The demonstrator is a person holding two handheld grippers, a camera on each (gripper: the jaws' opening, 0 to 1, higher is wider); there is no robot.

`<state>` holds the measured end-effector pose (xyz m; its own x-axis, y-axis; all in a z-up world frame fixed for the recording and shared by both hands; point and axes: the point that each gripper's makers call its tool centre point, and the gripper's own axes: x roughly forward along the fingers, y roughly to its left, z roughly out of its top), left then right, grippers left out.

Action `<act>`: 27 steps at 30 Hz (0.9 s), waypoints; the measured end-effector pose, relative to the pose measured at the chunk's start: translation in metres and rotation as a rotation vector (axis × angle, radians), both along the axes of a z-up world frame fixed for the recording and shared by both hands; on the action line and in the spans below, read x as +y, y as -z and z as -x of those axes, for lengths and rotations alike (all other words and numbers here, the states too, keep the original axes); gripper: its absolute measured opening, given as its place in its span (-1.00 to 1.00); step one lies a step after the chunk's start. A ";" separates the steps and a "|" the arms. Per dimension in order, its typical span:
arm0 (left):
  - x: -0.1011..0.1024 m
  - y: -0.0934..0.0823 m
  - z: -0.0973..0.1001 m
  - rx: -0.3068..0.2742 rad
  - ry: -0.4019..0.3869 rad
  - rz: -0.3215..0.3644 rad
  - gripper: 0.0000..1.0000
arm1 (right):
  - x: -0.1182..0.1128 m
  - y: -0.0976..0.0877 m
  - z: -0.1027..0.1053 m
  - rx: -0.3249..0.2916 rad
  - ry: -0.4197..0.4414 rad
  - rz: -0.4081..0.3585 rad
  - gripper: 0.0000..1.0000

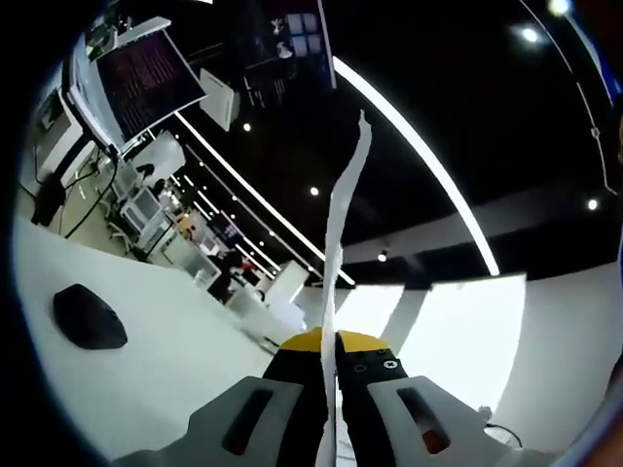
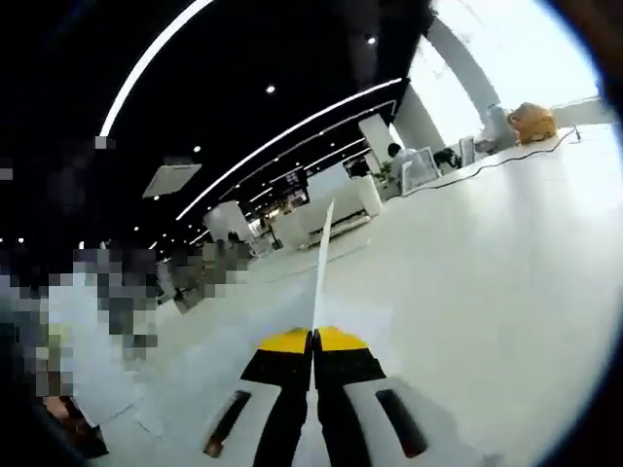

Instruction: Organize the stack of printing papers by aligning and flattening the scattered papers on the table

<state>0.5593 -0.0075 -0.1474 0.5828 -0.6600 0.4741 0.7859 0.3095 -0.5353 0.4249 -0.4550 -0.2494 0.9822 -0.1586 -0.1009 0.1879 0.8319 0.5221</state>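
Paper (image 1: 341, 233) edge-on, pinched between clenched left fingers (image 1: 292, 389), running straight out along them; likewise paper (image 2: 321, 263) in right fingers (image 2: 341, 379) (both held above the surface (image 2: 506, 272)).

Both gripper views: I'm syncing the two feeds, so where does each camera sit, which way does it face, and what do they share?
Left gripper view: rides on the left gripper, looking along its jaws shut on the paper, seen edge-on and rising wavy, towards a dark ceiling, a monitor and a black mouse on the white table.
Right gripper view: rides on the right gripper, jaws shut on the paper's straight thin edge, facing across the table into the office.
Shared: the paper, the table, ceiling light strips.
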 end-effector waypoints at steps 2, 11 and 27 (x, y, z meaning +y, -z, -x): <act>0.001 -0.001 0.000 -0.002 -0.007 0.000 -0.89 | 0.004 -0.012 0.000 -0.016 -0.014 -0.007 -1.00; 0.000 -0.003 0.000 -0.008 -0.004 -0.006 -0.89 | 0.049 -0.135 -0.008 -0.158 -0.212 0.163 -1.00; -0.001 -0.001 -0.001 0.009 0.016 -0.010 -0.89 | 0.181 -0.229 0.016 -0.266 -0.744 0.165 -1.00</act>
